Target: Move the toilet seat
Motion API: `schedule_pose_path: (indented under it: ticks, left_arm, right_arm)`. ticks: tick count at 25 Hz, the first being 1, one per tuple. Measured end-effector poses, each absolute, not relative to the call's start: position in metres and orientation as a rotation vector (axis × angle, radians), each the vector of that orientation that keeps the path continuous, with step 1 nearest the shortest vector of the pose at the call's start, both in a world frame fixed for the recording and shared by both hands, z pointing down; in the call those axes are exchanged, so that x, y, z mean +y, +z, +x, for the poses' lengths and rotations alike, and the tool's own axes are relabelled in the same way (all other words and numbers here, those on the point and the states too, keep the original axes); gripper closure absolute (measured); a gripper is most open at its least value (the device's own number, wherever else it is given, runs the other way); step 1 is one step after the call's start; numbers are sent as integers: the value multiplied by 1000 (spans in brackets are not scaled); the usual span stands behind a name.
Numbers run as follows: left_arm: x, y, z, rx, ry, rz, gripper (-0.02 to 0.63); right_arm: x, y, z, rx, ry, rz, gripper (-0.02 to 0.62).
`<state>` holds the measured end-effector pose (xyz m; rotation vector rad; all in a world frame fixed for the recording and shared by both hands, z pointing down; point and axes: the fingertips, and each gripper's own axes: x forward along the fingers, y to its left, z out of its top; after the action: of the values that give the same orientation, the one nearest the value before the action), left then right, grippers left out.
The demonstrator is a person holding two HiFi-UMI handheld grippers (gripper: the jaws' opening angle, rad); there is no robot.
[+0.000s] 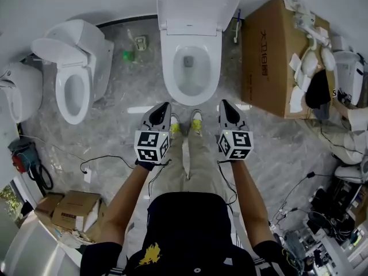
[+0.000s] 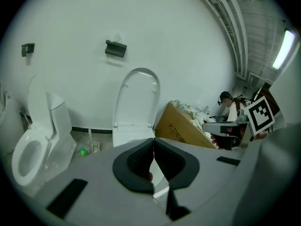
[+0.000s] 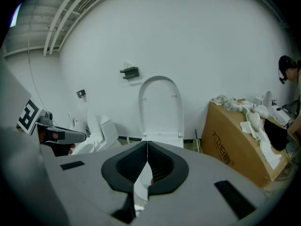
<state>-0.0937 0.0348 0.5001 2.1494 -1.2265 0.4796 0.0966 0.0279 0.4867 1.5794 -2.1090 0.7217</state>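
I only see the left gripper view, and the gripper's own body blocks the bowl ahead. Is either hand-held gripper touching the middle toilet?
Observer: No. In the head view the left hand-held gripper and the right hand-held gripper both hover short of the toilet bowl, apart from it.
Operator: Is the right one open?
Observer: No. The right gripper view shows its jaws together with nothing between them.
Operator: Is there anything on the floor near the person's legs?
Observer: Yes. A black cable lies on the floor to the left of the legs.
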Motion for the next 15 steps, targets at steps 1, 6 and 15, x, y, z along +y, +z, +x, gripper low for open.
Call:
schedule_pose_path:
  ticks: [1, 6, 15]
  left_arm:
    - [36, 512, -94, -1222, 496, 2136, 588]
    - [33, 572, -100, -1221, 523, 2030, 586]
    - [36, 703, -99, -1146, 532, 1730, 433]
  right_arm:
    - [28, 498, 96, -2097, 737, 1574, 569]
    - [23, 559, 103, -2025, 824, 1576, 568]
    - [15, 683, 128, -1869, 1020, 1576, 462]
